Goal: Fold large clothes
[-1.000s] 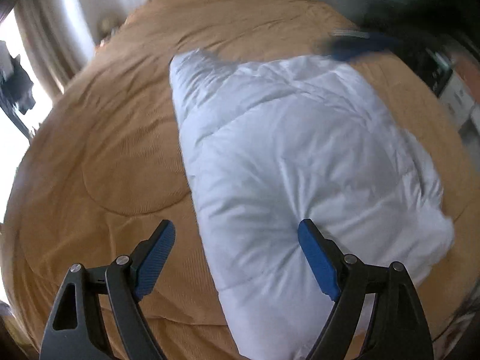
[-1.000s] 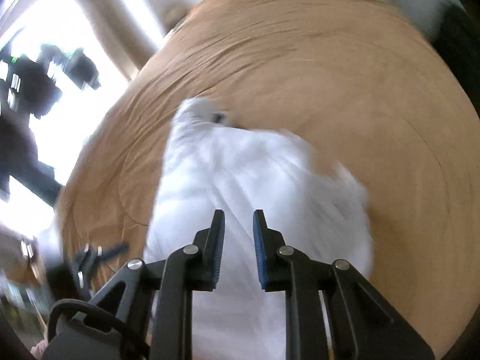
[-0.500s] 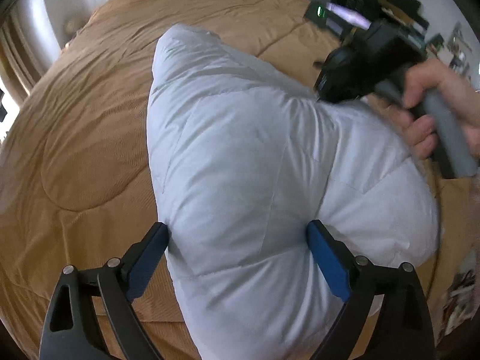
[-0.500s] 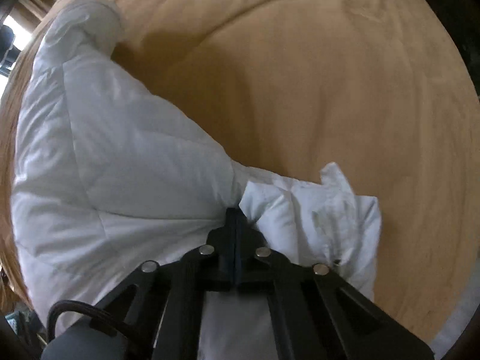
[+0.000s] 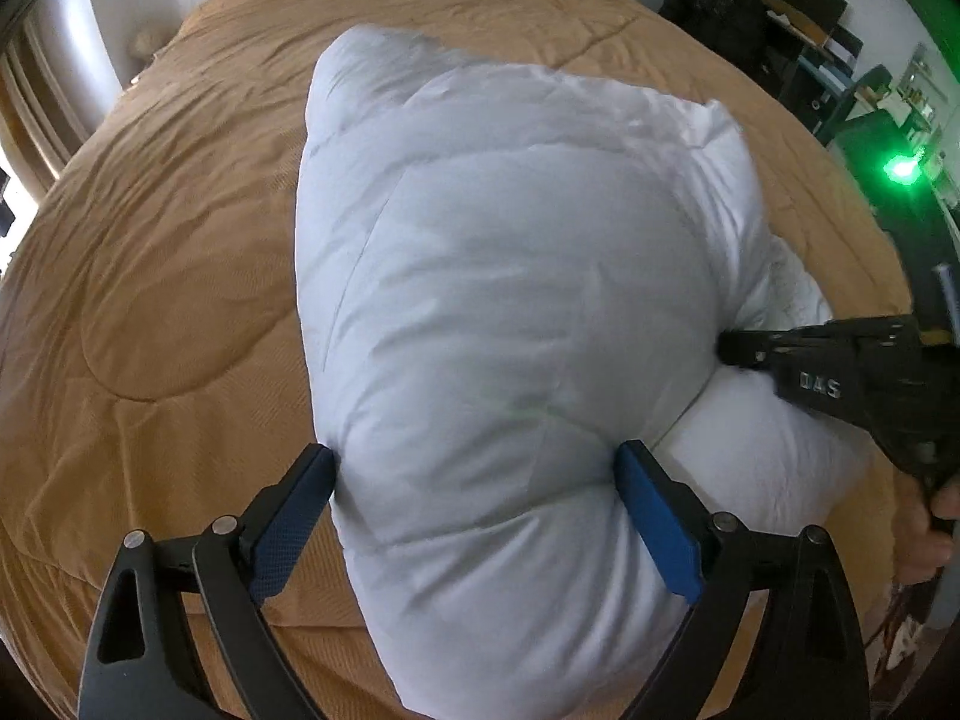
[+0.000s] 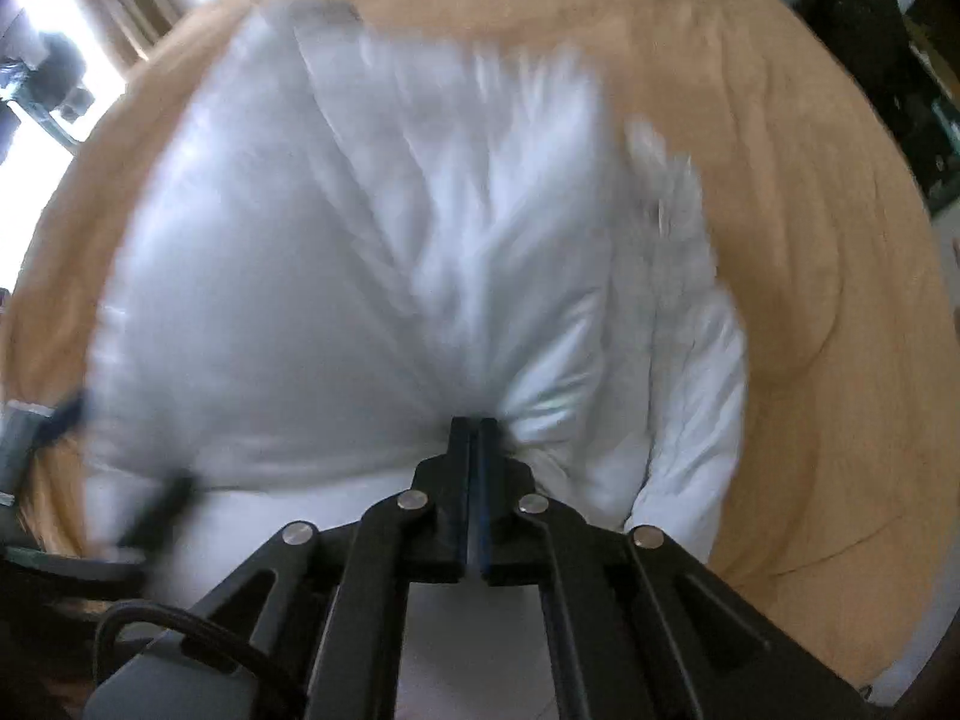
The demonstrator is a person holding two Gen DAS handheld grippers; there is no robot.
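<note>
A white padded garment lies bunched in a thick mound on the tan bedspread. My left gripper points down over its near end, jaws wide open, and the puffy fabric bulges between the two blue pads. At the right edge of the left wrist view, a hand holds my right gripper, its tip dug into the garment's right side. In the right wrist view, the right gripper is shut on a pinched fold of the white garment, and creases fan out from the pinch. That view is motion-blurred.
The tan bedspread stretches bare to the left and the far side of the garment. Dark bags and shelves and a green light stand beyond the bed's right edge. A bright window is on the left.
The right gripper closed, came down beside the mound and pinched a fold of the garment. The left gripper opened wider and sank around the garment's near end.
</note>
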